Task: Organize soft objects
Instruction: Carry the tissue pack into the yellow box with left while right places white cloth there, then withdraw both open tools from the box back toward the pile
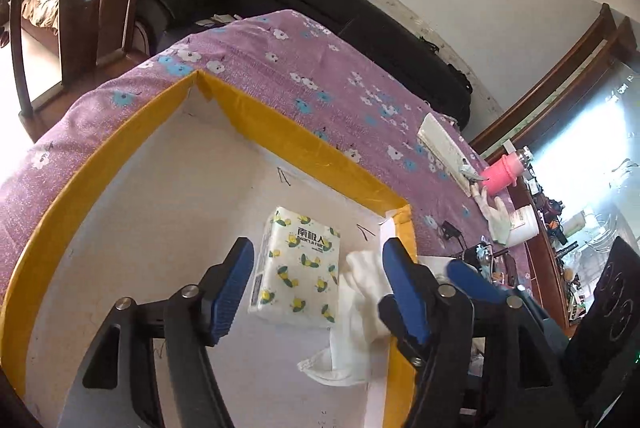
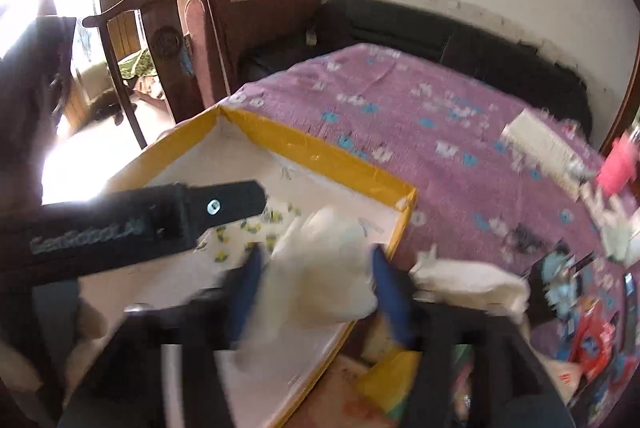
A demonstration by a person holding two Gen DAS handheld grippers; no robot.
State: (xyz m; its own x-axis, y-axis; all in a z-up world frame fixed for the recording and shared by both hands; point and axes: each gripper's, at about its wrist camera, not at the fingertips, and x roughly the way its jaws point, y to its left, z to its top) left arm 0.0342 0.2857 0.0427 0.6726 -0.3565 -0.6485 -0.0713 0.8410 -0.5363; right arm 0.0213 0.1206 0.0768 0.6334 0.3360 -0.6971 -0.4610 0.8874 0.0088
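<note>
A white box with a yellow taped rim (image 1: 256,116) sits on the purple flowered cloth. Inside lie a lemon-print tissue pack (image 1: 298,270) and a white cloth (image 1: 356,324) at the box's right side. My left gripper (image 1: 320,288) is open above the box, with the tissue pack between its blue fingers, untouched. In the right wrist view the box (image 2: 320,152) shows again. My right gripper (image 2: 316,288) has its blue fingers spread wide with the white cloth (image 2: 320,268) bunched between them over the box's right edge. The view is blurred. The left gripper's black body (image 2: 160,216) crosses on the left.
On the purple cloth (image 1: 320,76) to the right lie a white power strip (image 1: 444,148), a pink cup (image 1: 502,174), a white glove (image 1: 498,216) and a white jar (image 1: 524,224). A wooden chair (image 2: 160,40) and dark bags (image 1: 340,0) stand behind. Another white cloth (image 2: 476,280) lies outside the box.
</note>
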